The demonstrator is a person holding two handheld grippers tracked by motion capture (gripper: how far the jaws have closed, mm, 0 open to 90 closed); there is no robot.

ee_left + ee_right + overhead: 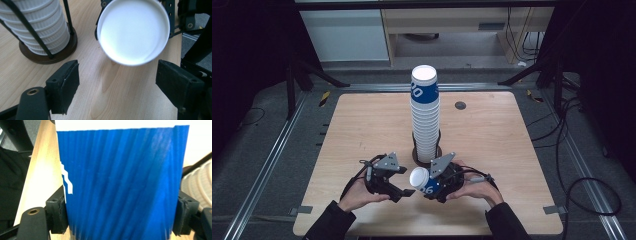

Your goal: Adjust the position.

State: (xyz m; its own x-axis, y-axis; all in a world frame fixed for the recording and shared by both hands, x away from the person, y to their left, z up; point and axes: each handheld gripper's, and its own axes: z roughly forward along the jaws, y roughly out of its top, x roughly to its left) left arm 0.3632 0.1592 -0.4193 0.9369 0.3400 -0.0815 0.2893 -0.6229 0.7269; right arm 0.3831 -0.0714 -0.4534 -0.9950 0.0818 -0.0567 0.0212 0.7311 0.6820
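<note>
A tall stack of blue-and-white paper cups [425,114] stands in a dark wire holder [427,154] at the table's middle. My right gripper [432,186] is shut on a single blue cup [426,182], held on its side with its white mouth [133,31] toward the left gripper. In the right gripper view the blue cup [120,182] sits squeezed between both jaws. My left gripper [404,191] stands open just left of the cup. In the left gripper view its pads [65,82] flank bare table below the cup's mouth, not touching it.
The cup stack [37,27] and its round brown base [55,53] stand close behind both grippers. A small dark round disc [460,105] lies in the tabletop at the back right. The wooden table [362,125] has open surface on the left and right sides.
</note>
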